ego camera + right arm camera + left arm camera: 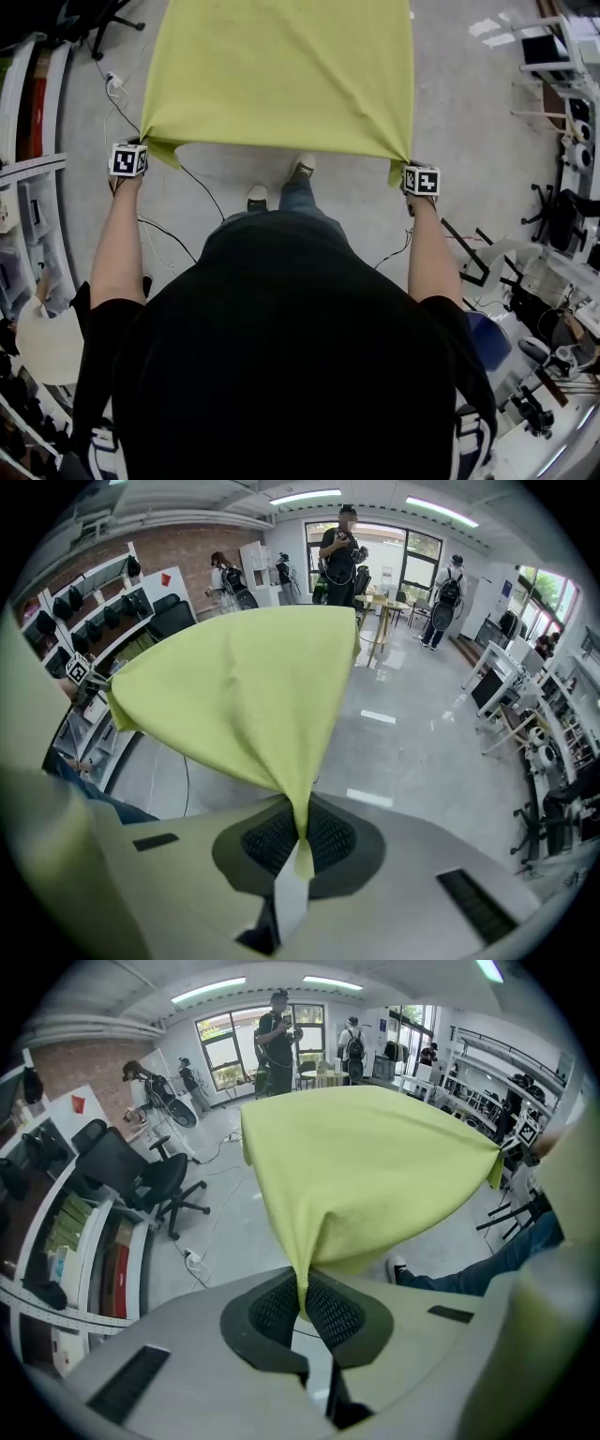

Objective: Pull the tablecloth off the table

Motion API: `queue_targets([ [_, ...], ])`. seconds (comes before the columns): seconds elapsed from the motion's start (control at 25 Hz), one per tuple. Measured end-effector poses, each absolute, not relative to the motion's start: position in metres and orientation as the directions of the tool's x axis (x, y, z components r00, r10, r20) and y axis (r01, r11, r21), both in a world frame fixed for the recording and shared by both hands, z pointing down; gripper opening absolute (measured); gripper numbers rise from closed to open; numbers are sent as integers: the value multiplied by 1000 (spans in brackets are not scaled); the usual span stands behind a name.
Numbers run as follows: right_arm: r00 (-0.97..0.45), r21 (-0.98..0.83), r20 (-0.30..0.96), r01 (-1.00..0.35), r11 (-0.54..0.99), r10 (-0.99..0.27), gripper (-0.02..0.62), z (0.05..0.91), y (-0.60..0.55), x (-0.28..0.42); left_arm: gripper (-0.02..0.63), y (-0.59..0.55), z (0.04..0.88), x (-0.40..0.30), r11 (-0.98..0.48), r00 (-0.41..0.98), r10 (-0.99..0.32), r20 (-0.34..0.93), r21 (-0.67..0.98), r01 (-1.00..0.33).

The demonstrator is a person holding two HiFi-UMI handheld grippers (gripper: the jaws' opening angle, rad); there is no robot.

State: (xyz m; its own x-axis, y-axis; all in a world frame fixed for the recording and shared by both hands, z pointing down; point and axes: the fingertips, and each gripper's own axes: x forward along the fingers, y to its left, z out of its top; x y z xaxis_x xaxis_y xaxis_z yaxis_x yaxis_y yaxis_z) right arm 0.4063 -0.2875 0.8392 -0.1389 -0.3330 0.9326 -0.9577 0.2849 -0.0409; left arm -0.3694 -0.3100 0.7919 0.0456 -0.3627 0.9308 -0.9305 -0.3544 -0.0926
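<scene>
Over the grey floor (450, 94), the left tool (302, 1302) and the right tool (298, 832) each pinch one near corner of the yellow-green tablecloth (281, 75), spread between them

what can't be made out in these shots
Table: none shows; in the head view the tablecloth covers whatever is beneath.
Tablecloth's far edge: cut off by the head view's top edge.
Jaws in the head view: hidden under marker cubes; their own views show left gripper and right gripper shut on tablecloth corners.

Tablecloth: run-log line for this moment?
left gripper: shut on tablecloth corner | right gripper: shut on other near corner | tablecloth: stretched between both
</scene>
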Motion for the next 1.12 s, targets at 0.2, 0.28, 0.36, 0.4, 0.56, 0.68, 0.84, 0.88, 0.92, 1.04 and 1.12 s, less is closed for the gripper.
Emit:
queue_targets([
  [0.2,-115,-13,919,-965,262,-376,21,815,-242,383,25,-276,768,-394,-353,60,-407,912,-96,-930],
  [0.28,-99,0,916,-969,247,-389,21,807,-225,375,25,-264,762,-402,-359,73,-419,905,-92,-929],
  [0.36,-86,11,913,-972,233,-399,21,800,-207,367,25,-251,758,-410,-361,81,-427,901,-87,-929],
  [0.4,-80,15,912,-974,228,-403,21,796,-199,365,25,-245,756,-413,-360,85,-430,899,-84,-929],
  [0.56,-52,38,908,-978,205,-416,21,784,-167,357,25,-223,752,-420,-368,111,-437,893,-64,-928],
  [0.68,-40,45,907,-981,190,-419,21,779,-142,350,25,-207,748,-427,-365,122,-447,886,-56,-929],
  [0.84,-31,47,907,-983,175,-419,21,772,-112,349,23,-190,738,-429,-365,131,-462,877,-54,-929],
  [0.88,-29,48,908,-984,174,-418,21,771,-106,349,25,-186,737,-429,-368,133,-464,876,-53,-928],
  [0.92,-28,49,909,-984,174,-415,21,771,-99,349,25,-182,735,-428,-369,136,-464,875,-51,-928],
  [1.04,-32,46,915,-982,184,-403,21,773,-79,347,25,-167,736,-428,-369,151,-461,874,-35,-929],
  [1.12,-33,45,918,-981,189,-394,21,777,-67,343,25,-158,737,-431,-370,156,-462,873,-29,-929],
])
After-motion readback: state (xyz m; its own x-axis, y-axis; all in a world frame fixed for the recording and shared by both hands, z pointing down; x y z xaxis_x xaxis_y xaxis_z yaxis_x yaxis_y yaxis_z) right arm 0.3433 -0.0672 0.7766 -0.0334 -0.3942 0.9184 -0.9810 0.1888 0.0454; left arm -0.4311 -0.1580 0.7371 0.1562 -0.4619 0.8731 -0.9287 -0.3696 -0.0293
